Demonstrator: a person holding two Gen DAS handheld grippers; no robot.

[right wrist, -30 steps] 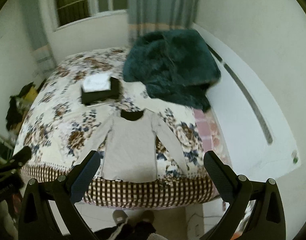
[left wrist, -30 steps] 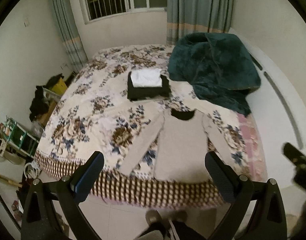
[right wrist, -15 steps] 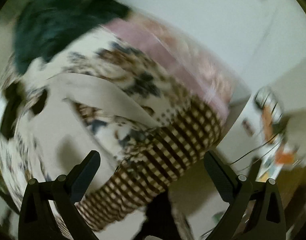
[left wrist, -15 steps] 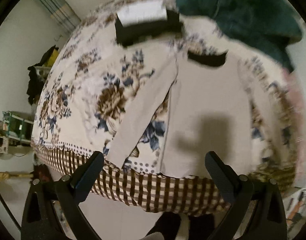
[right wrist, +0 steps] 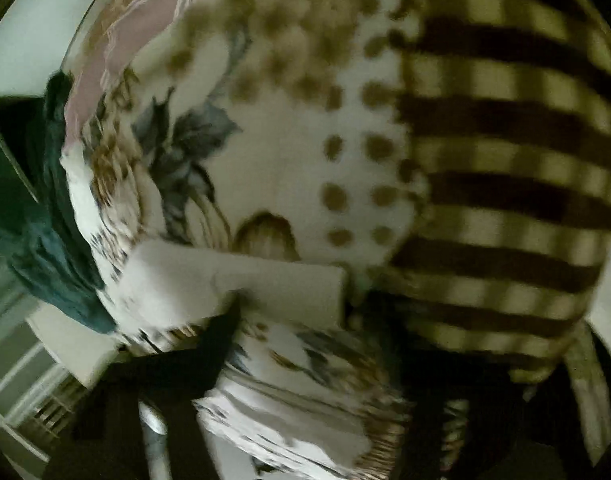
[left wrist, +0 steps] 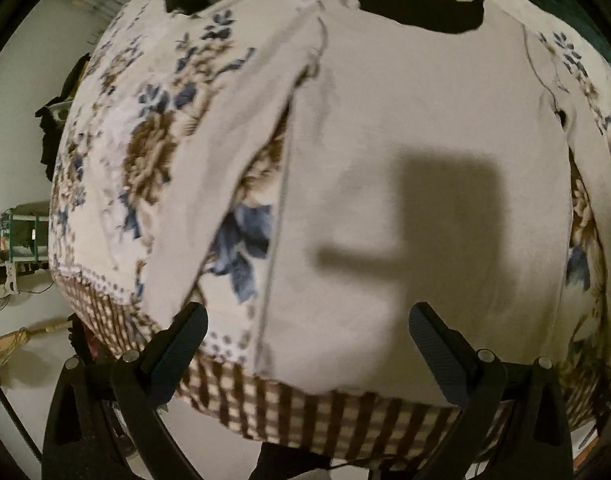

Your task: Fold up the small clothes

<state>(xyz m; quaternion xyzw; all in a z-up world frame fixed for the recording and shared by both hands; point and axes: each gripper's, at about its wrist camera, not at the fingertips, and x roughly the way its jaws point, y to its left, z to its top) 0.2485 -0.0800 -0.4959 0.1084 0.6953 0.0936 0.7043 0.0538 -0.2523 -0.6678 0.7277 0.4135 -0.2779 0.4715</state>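
So your left gripper [left wrist: 307, 330] is spread wide, both fingers [left wrist: 437, 354] apart with nothing between them, hanging just over the bottom hem of the shirt [left wrist: 417, 184]. That shirt is a pale grey long-sleeve with a dark collar [left wrist: 421, 10], lying flat and face up on the bedspread [left wrist: 153, 128]. Its left sleeve [left wrist: 209, 184] angles away from the body, so a wedge of flower print shows between them. You can see the gripper's shadow sitting right on the middle of the shirt. Past the hem, the brown check border [left wrist: 305, 404] of the bedspread drops over the edge of the bed.

Your right gripper is a different story: that view is badly blurred and dark along the bottom, so I honestly can't tell whether its fingers are apart or together. What does show there is the end of a pale sleeve [right wrist: 265, 284] lying across the flower print, with the check border [right wrist: 505, 160] just beside it and a green blanket [right wrist: 33, 216] off to the left.
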